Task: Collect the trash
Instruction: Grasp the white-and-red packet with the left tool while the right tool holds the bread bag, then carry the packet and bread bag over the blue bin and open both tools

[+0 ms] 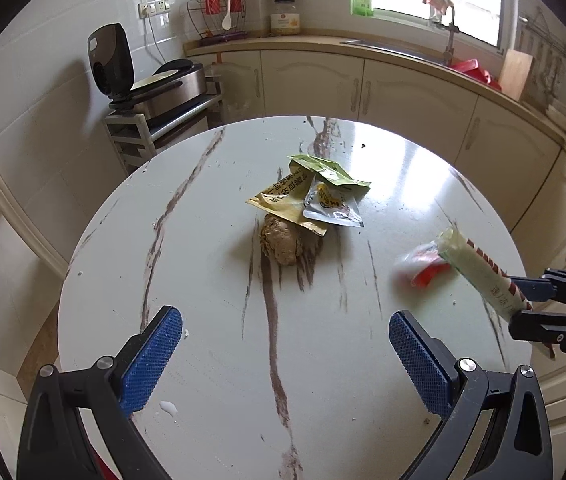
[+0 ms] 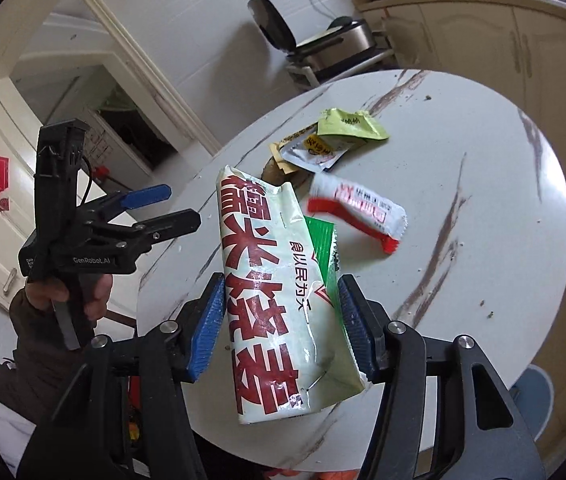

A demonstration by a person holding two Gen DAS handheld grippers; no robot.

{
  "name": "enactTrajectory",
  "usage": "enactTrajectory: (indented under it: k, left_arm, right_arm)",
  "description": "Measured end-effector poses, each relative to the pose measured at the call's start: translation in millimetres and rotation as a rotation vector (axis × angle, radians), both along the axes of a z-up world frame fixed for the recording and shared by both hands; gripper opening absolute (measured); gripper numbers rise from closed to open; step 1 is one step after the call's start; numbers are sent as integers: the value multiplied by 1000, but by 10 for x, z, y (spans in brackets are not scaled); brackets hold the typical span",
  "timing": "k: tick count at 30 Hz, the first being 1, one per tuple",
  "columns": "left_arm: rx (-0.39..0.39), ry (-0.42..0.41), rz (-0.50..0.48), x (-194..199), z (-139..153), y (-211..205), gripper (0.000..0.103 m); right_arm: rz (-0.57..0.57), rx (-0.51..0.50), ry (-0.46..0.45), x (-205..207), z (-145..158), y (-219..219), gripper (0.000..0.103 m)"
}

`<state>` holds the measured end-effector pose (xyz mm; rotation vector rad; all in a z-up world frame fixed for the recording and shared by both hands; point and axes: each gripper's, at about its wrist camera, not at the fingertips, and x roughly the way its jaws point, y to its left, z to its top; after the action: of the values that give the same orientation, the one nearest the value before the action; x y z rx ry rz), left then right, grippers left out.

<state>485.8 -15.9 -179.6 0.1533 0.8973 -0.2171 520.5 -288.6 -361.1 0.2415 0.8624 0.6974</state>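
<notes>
- The right gripper [image 2: 281, 324] is clamped on a large white food bag [image 2: 271, 300]; its blue pads press the bag's two long sides.
- This bag is glossy and crumpled, printed with big red characters down its length, a column of smaller black characters, and a green panel along one edge. It is lifted off the table, its top end pointing toward 12 o'clock in the right wrist view.
- In the left wrist view the same bag [image 1: 479, 268] shows at 3 o'clock, held by the right gripper [image 1: 523, 300] above the table edge.
- The left gripper [image 1: 285, 344] stands wide apart with nothing between its blue pads, hovering over the round marble-patterned table [image 1: 203, 280].
- A small red-and-white wrapper [image 2: 359, 206], blurred, lies on the table just beyond the bag's top, toward 1 o'clock.
- Near the table's centre sits a pile: a green packet [image 1: 329, 174], a yellow packet [image 1: 279, 200] and a silver sachet [image 1: 331, 206], overlapping.
- A knobbly brown ginger root [image 1: 281, 242] touches the pile at its 6 o'clock side.
</notes>
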Motion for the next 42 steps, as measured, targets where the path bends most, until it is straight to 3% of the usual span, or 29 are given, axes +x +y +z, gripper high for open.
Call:
enactTrajectory:
  k: [2,3,5,7,10,15,18,21,24,26,30,32,34,39,42]
  left_arm:
    - [-5,4,-10,-21,5,-58,102]
    - [-3,5,-22,-27,3,-103,102]
    - [5,5,-43,-33,-11,-212,102]
    - [12,14,-75,-21,-41,-352,102]
    - [54,23,-101,34,-132,-541,102]
    - [101,62,-126,145,-313,-689,102]
    - [103,77,-139,186,-381,-711,102]
    - [110,85,-157,241,-450,-739,102]
    - [112,100,-177,278,-527,-773,101]
    - [104,106,-178,308,-567,-773,95]
    - [9,139,-218,318,-586,-722,64]
    - [2,131,-233,294,-584,-710,57]
    - [-10,125,-251,244,-566,-719,24]
    - [-38,130,-232,190,-565,-699,7]
    - [-58,126,-219,146,-503,-691,7]
  right_arm:
    - [-51,-11,-29,-76,76,-79,53]
    - [-101,-67,-61,-108,129,-131,53]
    - [-186,-210,-92,-130,180,-211,53]
    - [-269,-419,-123,-98,164,-234,53]
    - [-290,-626,-138,8,78,-192,53]
    - [-183,-850,-153,193,-158,166,54]
    - [-108,-839,-157,234,-215,359,53]
    - [-24,-697,-141,174,-205,412,53]
    - [-89,-696,-150,133,-191,294,54]
    - [-110,-651,-132,112,-186,154,54]
    - [-138,-596,-117,33,-190,15,54]
    - [-148,-565,-113,18,-190,-18,54]
    - [-153,-530,-104,-3,-187,-22,54]
    - [-164,-471,-104,-60,-189,28,54]
    - [-177,-434,-111,-132,-151,23,54]
